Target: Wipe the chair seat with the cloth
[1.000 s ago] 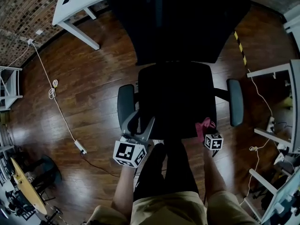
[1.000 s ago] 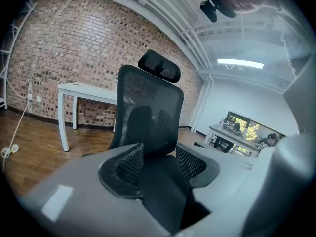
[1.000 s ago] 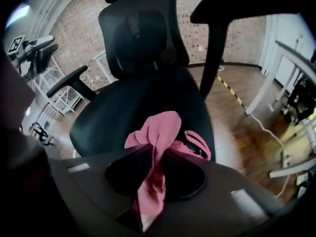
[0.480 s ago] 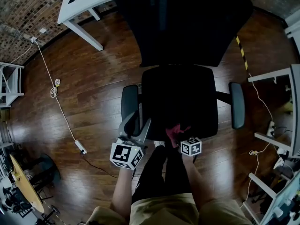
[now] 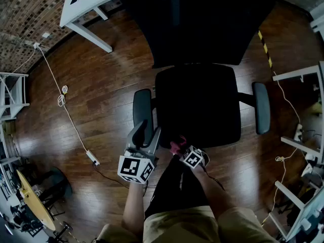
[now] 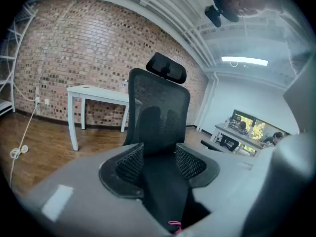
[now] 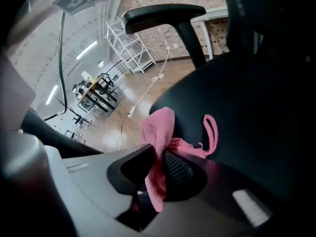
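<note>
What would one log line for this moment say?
right gripper: shut on cloth | cloth: at seat front edge | left gripper: open, empty

pink cloth (image 7: 159, 130) bunched, at black seat (image 5: 197, 105) front edge

Pink cloth (image 7: 159, 132), black chair seat (image 5: 197, 105), brown plank floor (image 5: 101, 100), reddish brick wall (image 6: 74, 63), perhaps dark-grey armrests (image 5: 143, 110)

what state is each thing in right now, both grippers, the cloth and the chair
left gripper: open, nothing between its jaws
right gripper: shut on the cloth
cloth: pink, bunched, pinched at the seat's front edge
chair seat: bare apart from the cloth at its edge
chair back: upright
</note>
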